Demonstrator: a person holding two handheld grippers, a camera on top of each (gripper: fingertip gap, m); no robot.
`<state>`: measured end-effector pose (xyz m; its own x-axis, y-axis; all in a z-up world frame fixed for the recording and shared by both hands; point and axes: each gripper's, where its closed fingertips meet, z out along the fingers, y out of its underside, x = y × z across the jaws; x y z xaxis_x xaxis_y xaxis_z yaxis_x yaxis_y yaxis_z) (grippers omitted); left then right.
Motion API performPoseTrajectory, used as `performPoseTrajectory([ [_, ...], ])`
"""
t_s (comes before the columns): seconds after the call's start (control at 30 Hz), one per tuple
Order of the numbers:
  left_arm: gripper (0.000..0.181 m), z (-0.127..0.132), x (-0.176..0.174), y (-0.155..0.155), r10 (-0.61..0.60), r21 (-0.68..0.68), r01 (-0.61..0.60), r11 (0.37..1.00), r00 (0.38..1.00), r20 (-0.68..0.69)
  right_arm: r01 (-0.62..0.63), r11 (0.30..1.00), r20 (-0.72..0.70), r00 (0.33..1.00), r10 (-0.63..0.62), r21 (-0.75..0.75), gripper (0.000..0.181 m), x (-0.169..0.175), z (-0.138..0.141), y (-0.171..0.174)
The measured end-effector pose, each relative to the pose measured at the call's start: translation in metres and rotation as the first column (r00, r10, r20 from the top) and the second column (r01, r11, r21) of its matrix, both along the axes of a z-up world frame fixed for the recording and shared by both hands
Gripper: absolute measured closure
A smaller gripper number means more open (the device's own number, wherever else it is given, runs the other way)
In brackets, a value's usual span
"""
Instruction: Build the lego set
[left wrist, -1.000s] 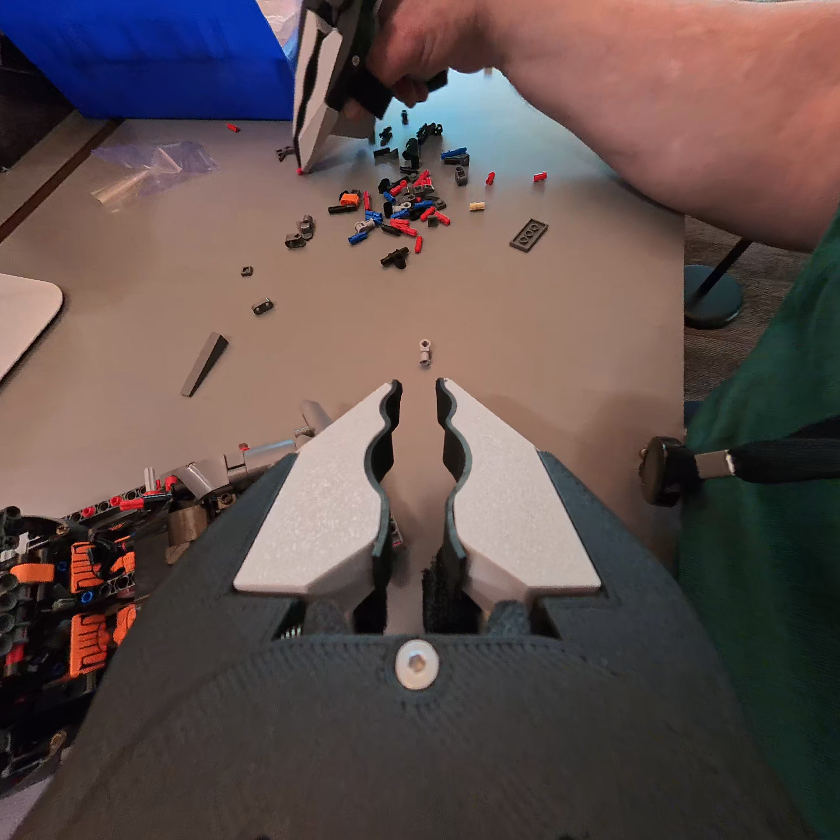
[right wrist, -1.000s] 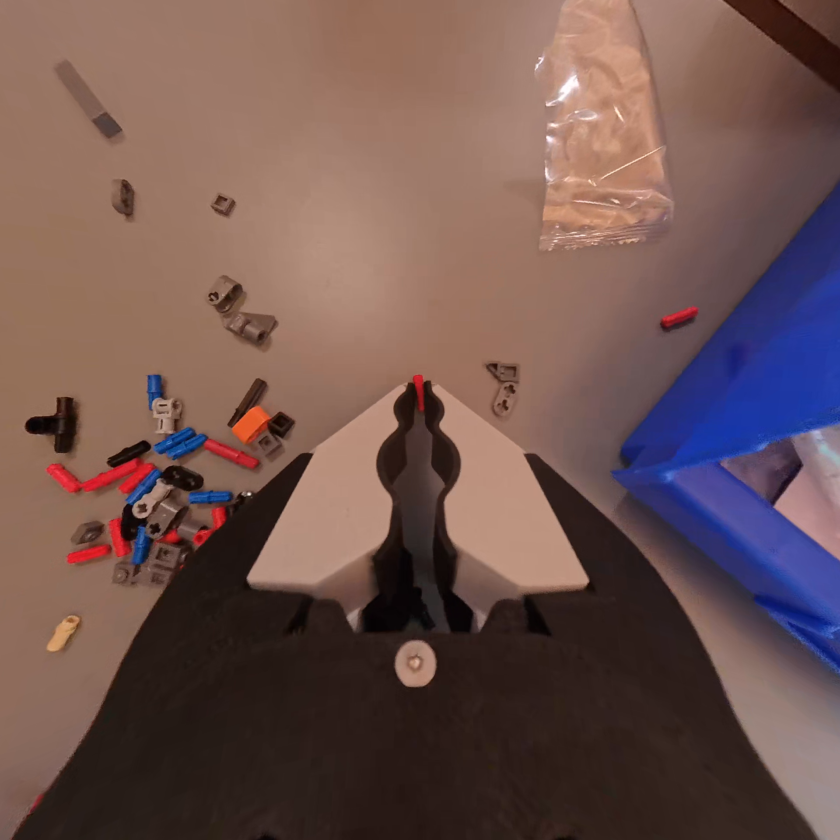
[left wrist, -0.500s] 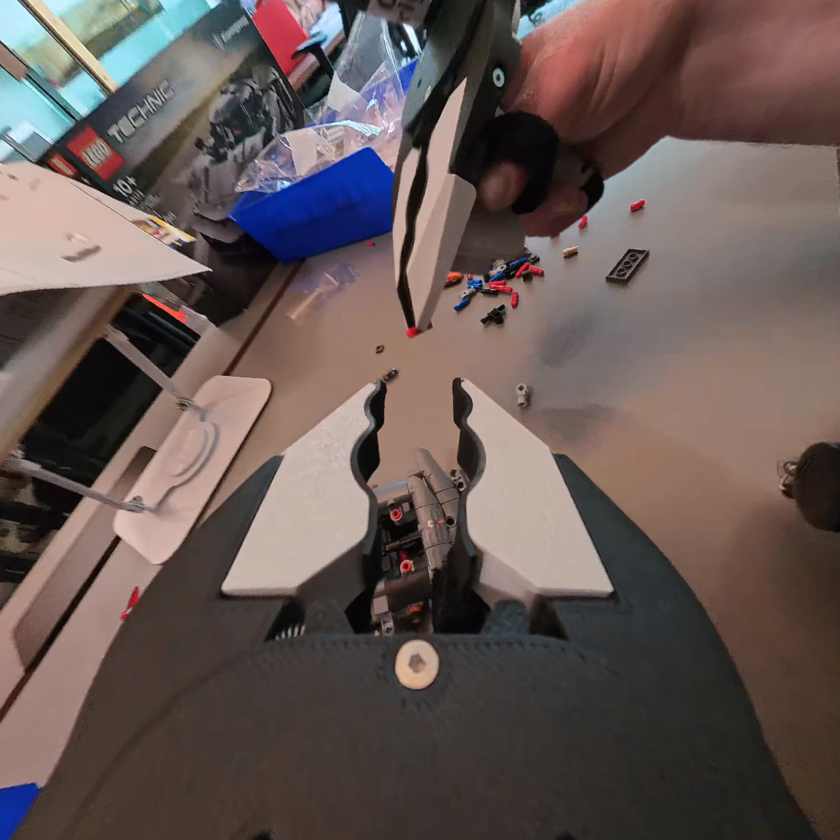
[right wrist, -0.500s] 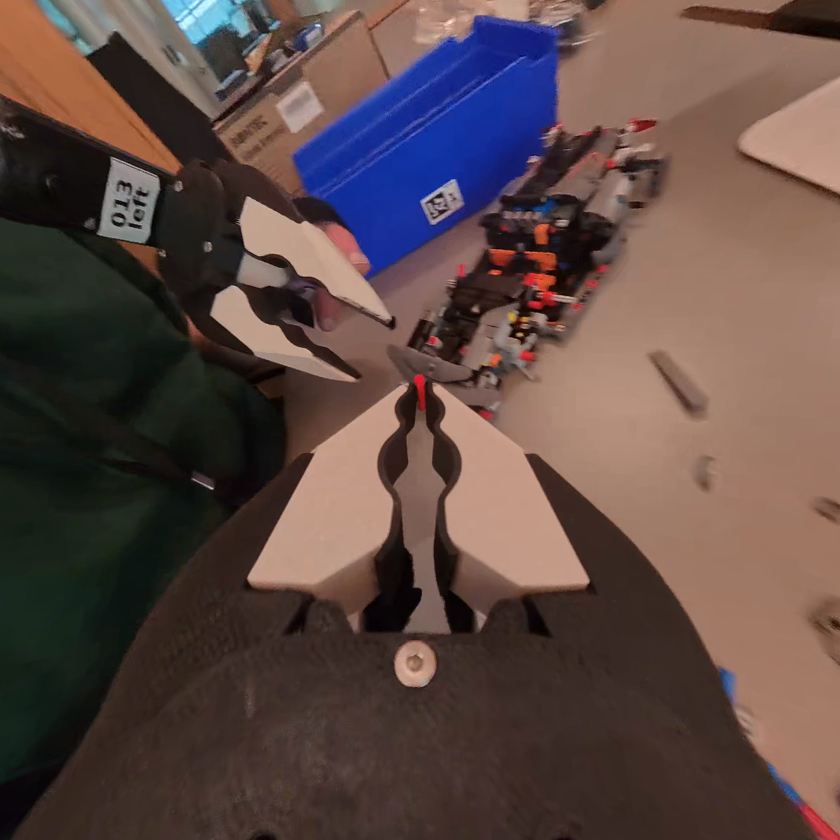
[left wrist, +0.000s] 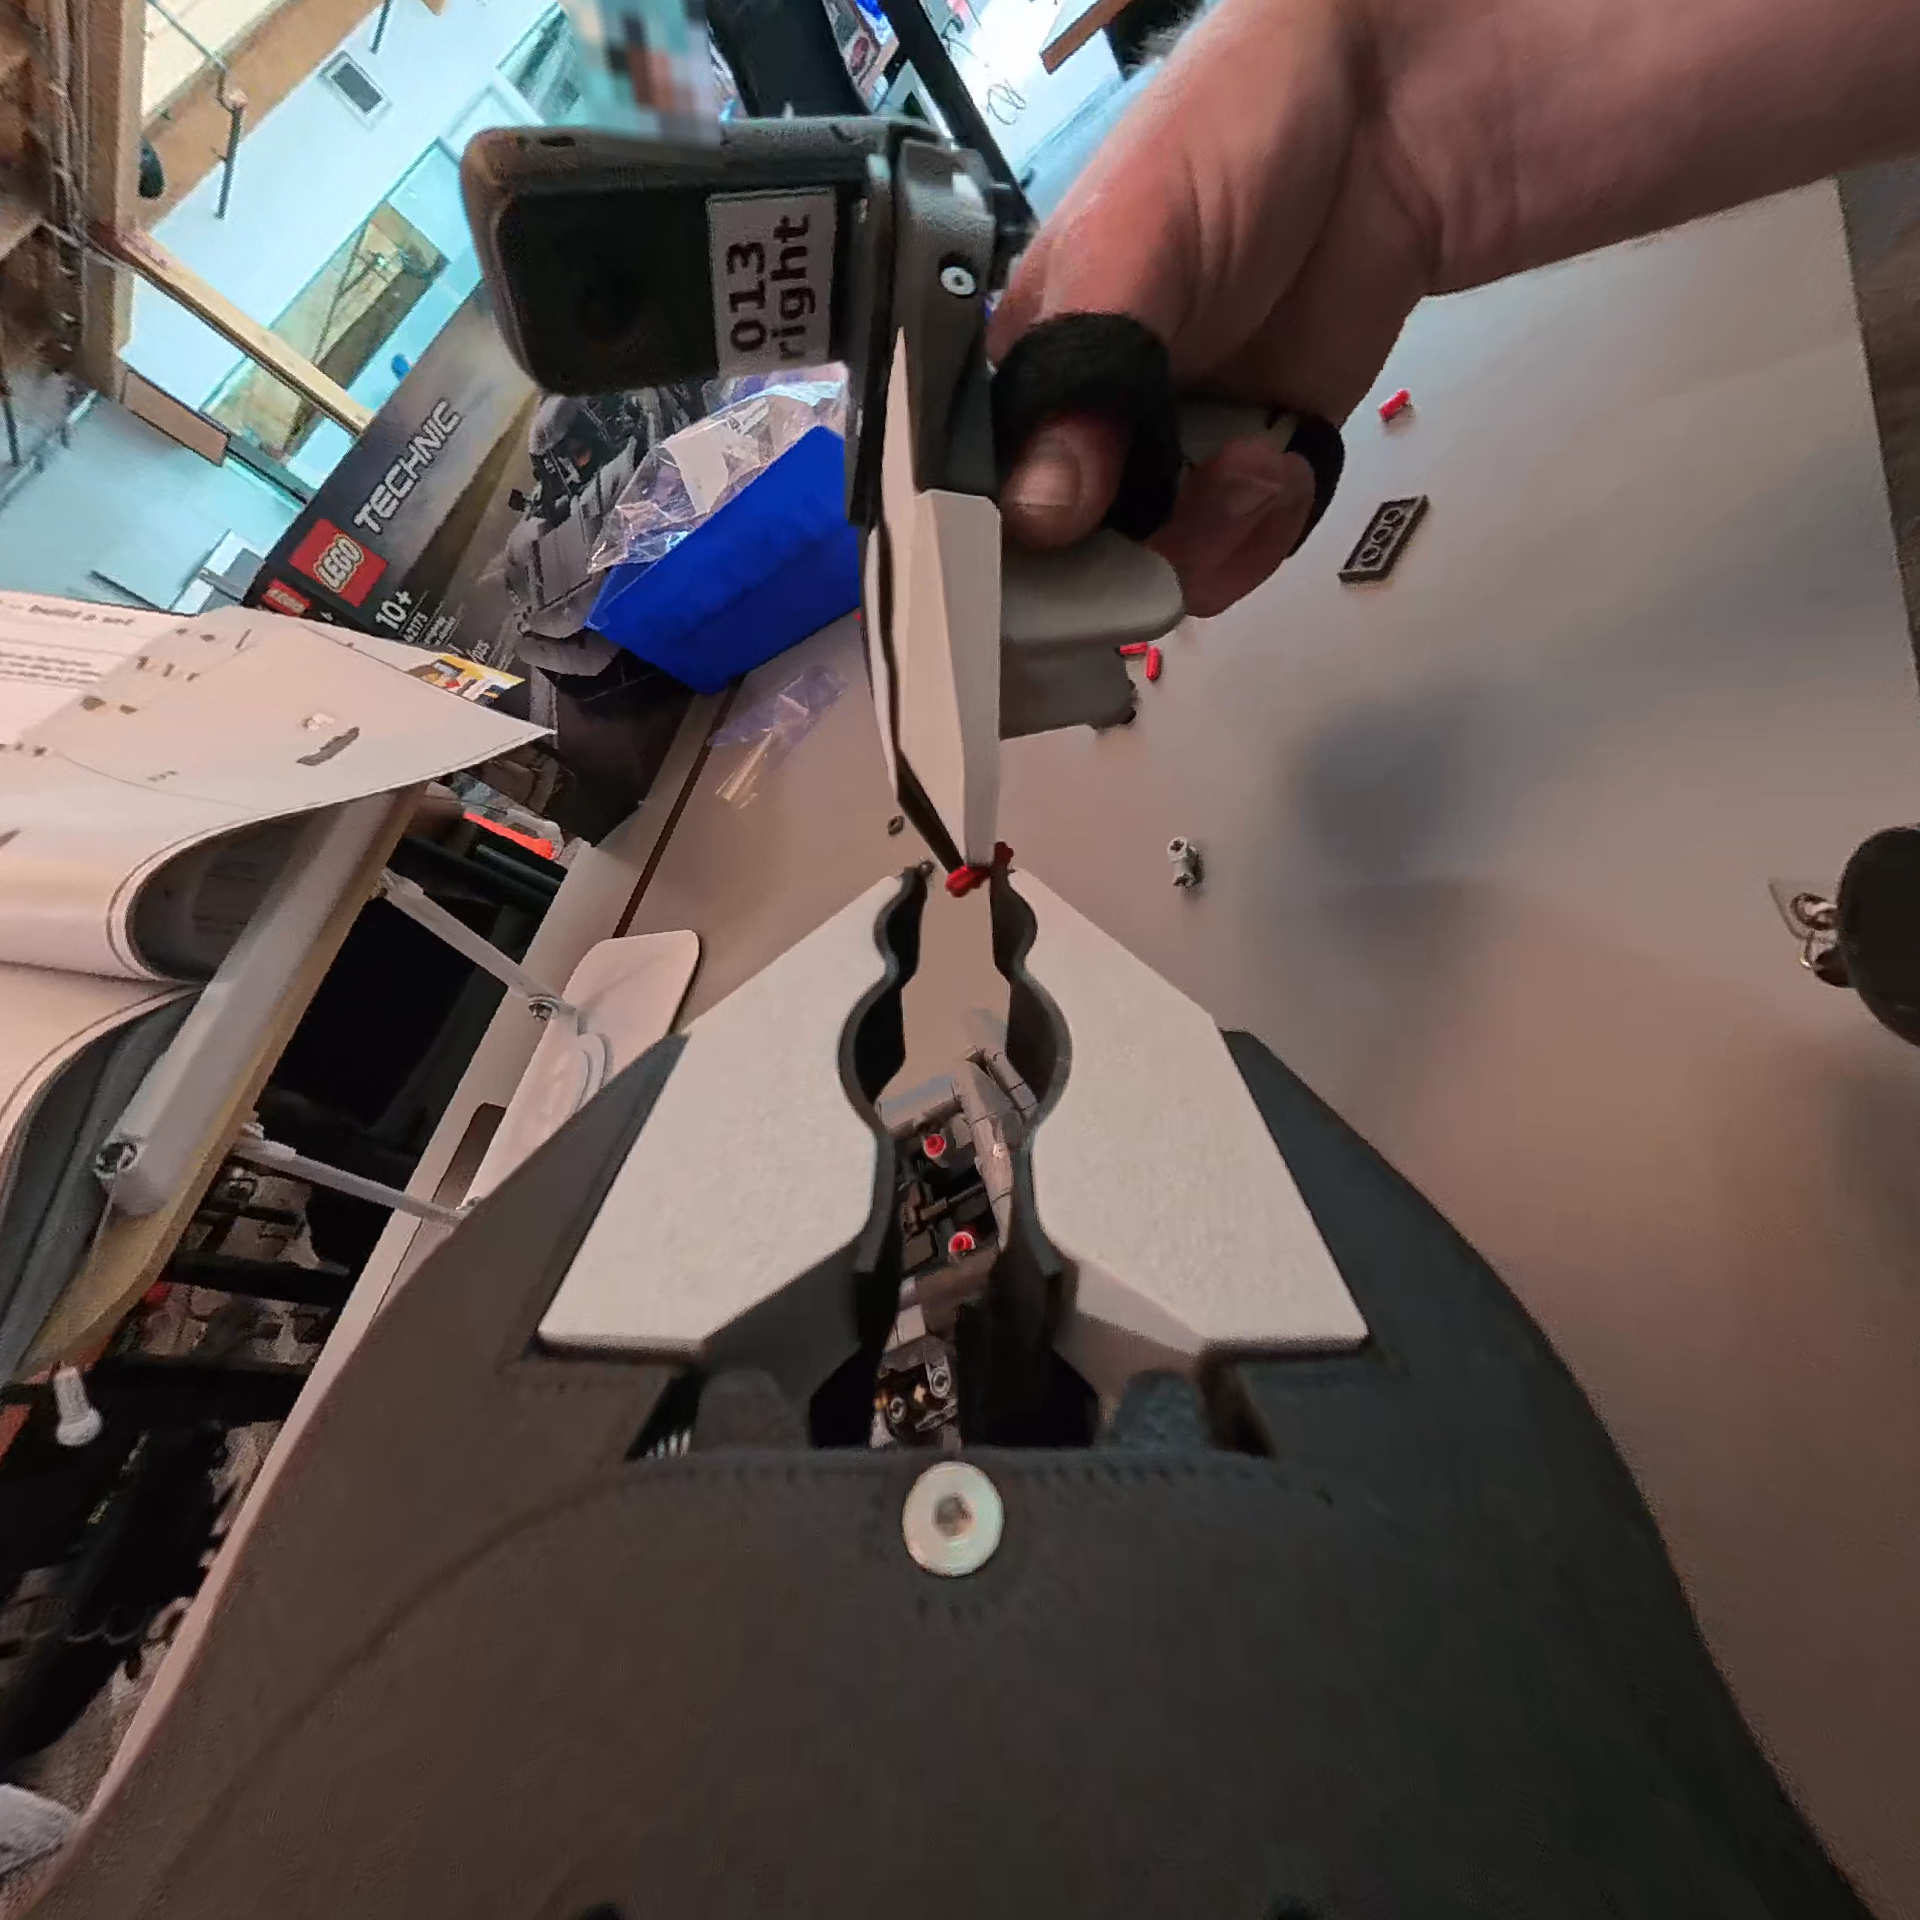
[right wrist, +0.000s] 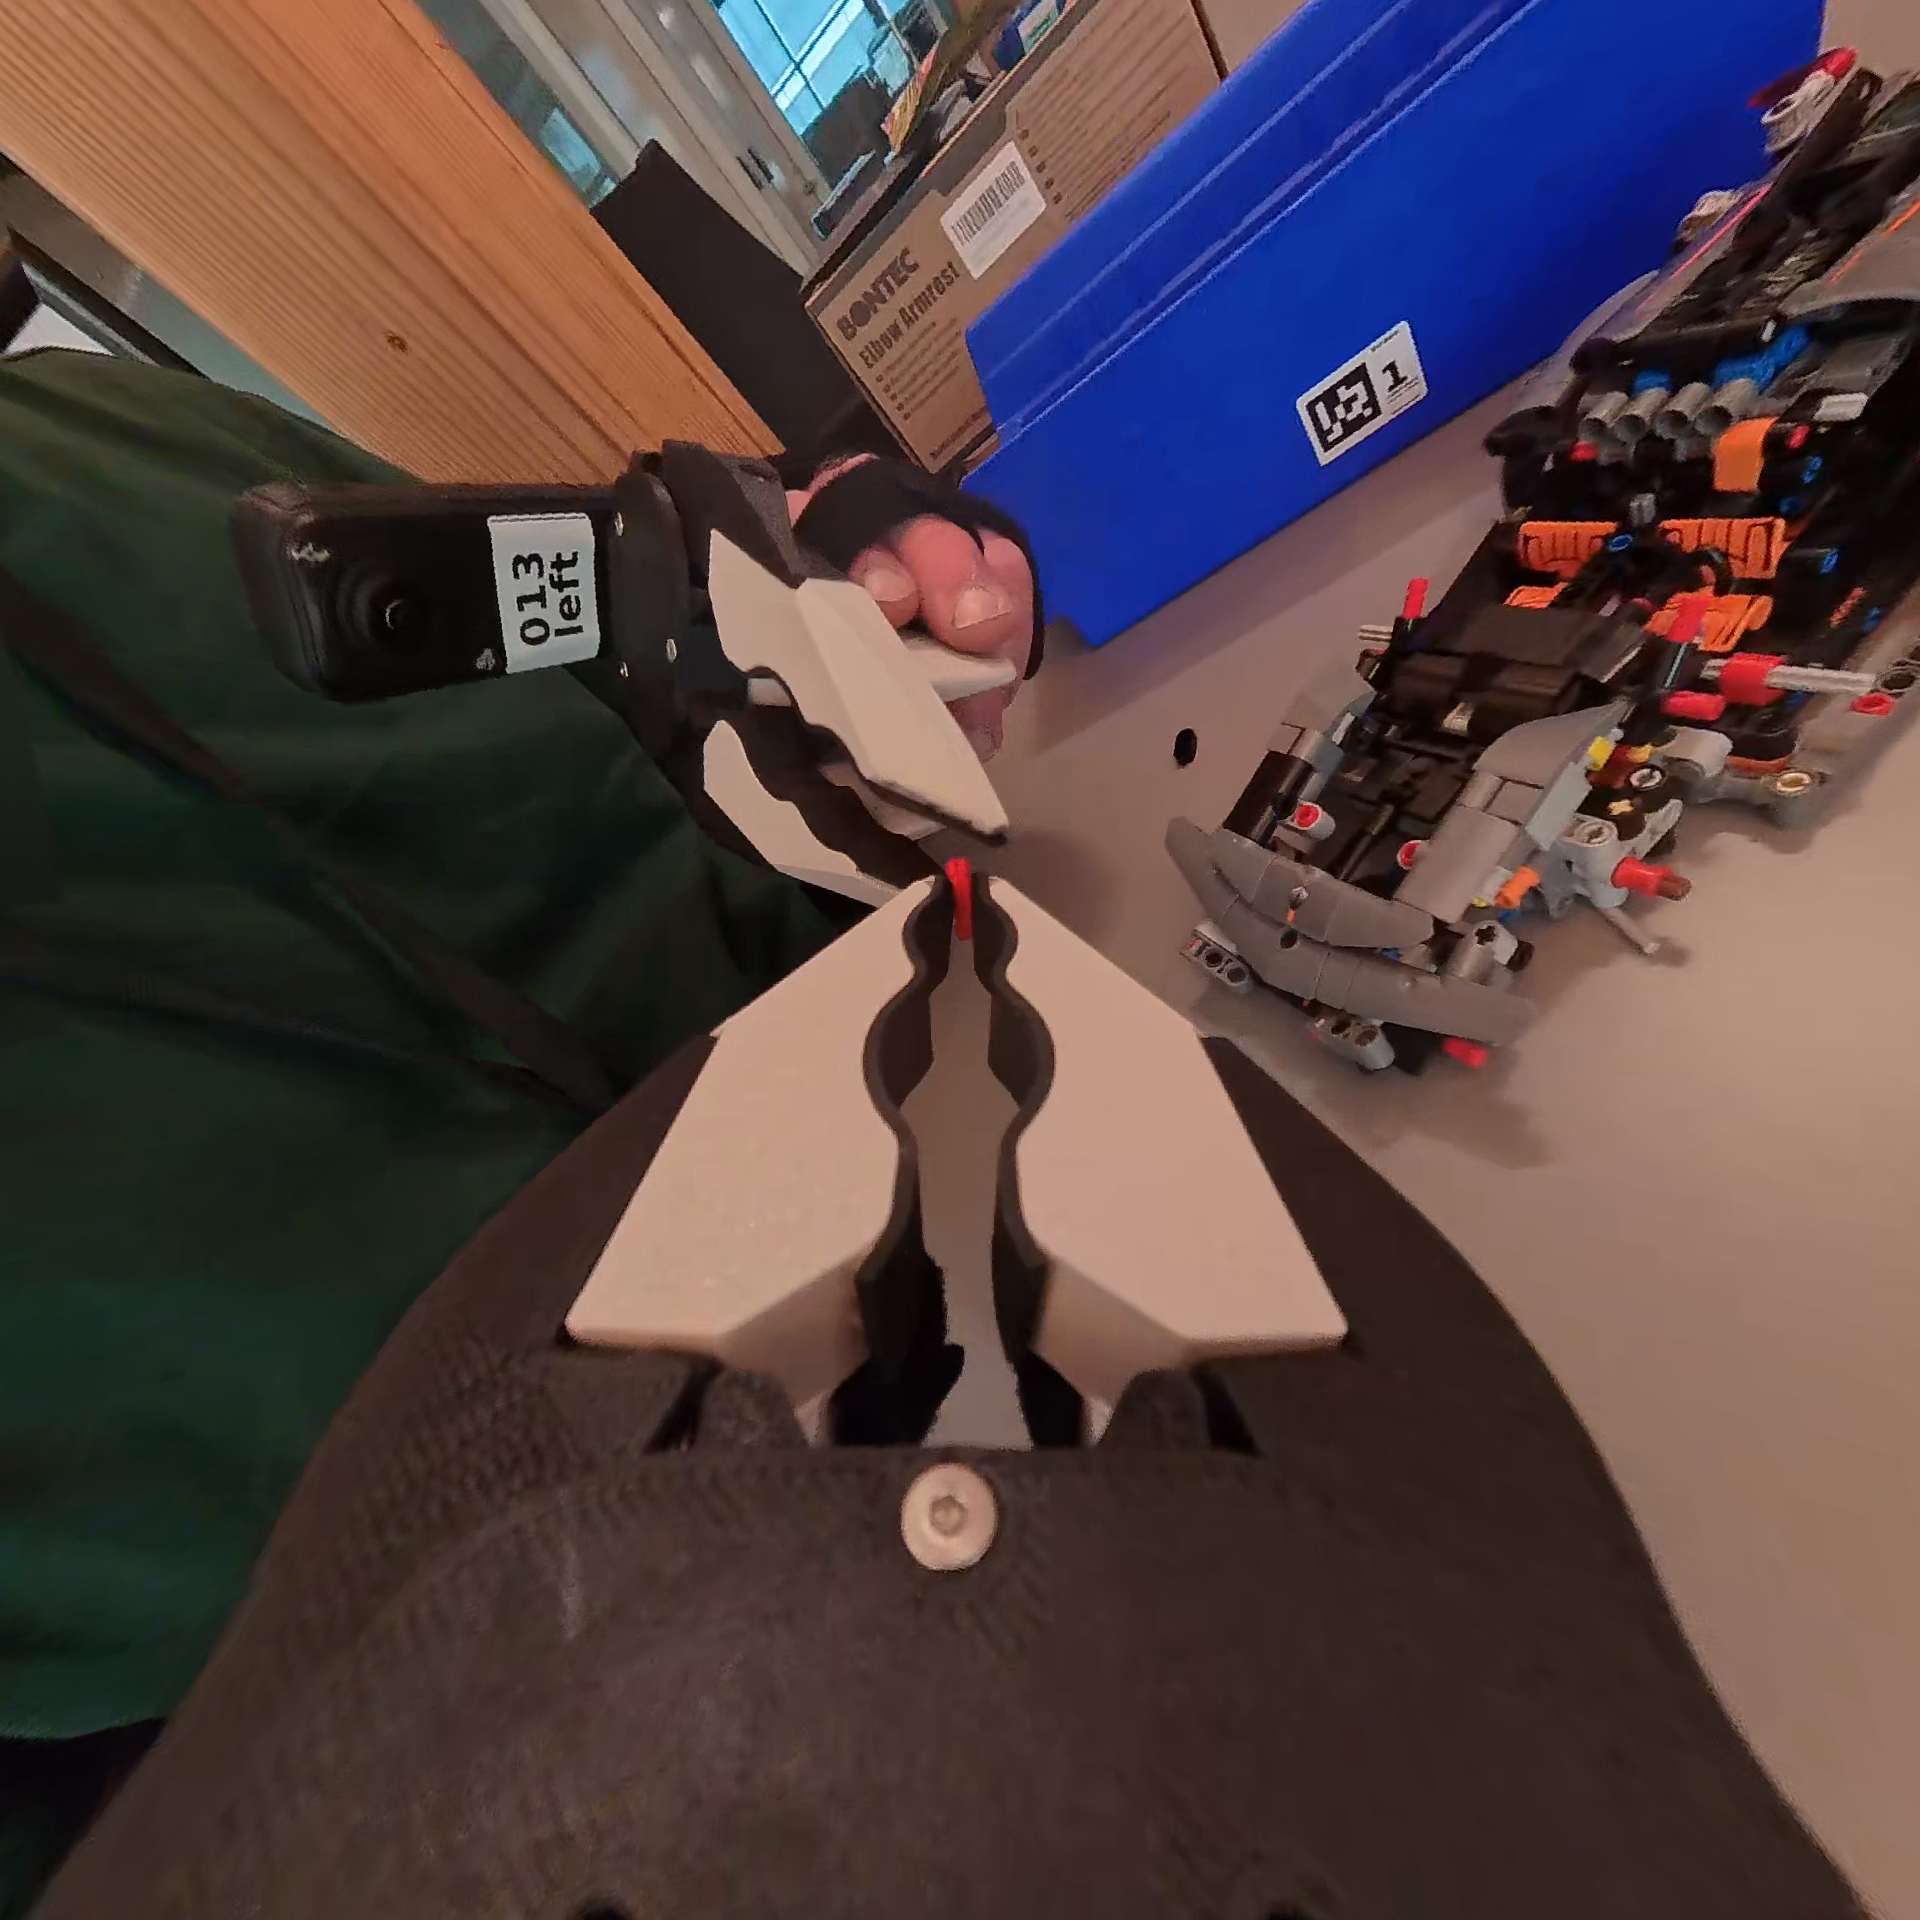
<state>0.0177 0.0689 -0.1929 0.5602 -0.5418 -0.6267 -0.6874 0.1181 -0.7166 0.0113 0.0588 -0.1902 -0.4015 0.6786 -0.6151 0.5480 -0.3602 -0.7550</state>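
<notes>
One red pin (right wrist: 959, 902) between right fingers (right wrist: 1091, 1091)

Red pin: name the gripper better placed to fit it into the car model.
Right. The right gripper already pinches the red pin at its fingertips, while the left gripper is open, holding nothing, beside the car model.

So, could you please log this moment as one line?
right gripper: shut on small red plastic pin | left gripper: open, tips at pin | grey Lego car: on table
</notes>
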Motion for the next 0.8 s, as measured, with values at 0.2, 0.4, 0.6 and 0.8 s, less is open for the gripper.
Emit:
performPoseTrajectory([
  [0.2, 0.177, -0.0041, -0.0008, -0.0032, -0.004, 0.02, 0.006, 1.0, 0.999, -0.052, -0.027, 0.999, 0.023, 0.999, 0.028, -0.043, 0.179, -0.0012, -0.0028, -0.0019],
  [0.4, 0.178, -0.0064, -0.0062, 0.0019, 0.057, 0.041, -0.053, 0.998, 0.994, -0.089, 0.01, 0.998, 0.053, 0.999, -0.007, -0.062, 0.179, -0.0061, -0.0046, 0.0038],
  [0.6, 0.177, -0.0055, -0.0061, 0.0049, 0.07, 0.055, -0.066, 0.996, 0.995, -0.07, 0.037, 0.995, 0.074, 0.997, -0.031, -0.088, 0.179, -0.0071, -0.0052, 0.0074],
  [0.8, 0.177, -0.0082, -0.0019, 0.0023, 0.056, 0.056, -0.051, 0.997, 0.993, -0.102, 0.015, 0.996, 0.095, 0.995, -0.006, -0.092, 0.179, -0.0055, -0.0084, 0.0042],
])
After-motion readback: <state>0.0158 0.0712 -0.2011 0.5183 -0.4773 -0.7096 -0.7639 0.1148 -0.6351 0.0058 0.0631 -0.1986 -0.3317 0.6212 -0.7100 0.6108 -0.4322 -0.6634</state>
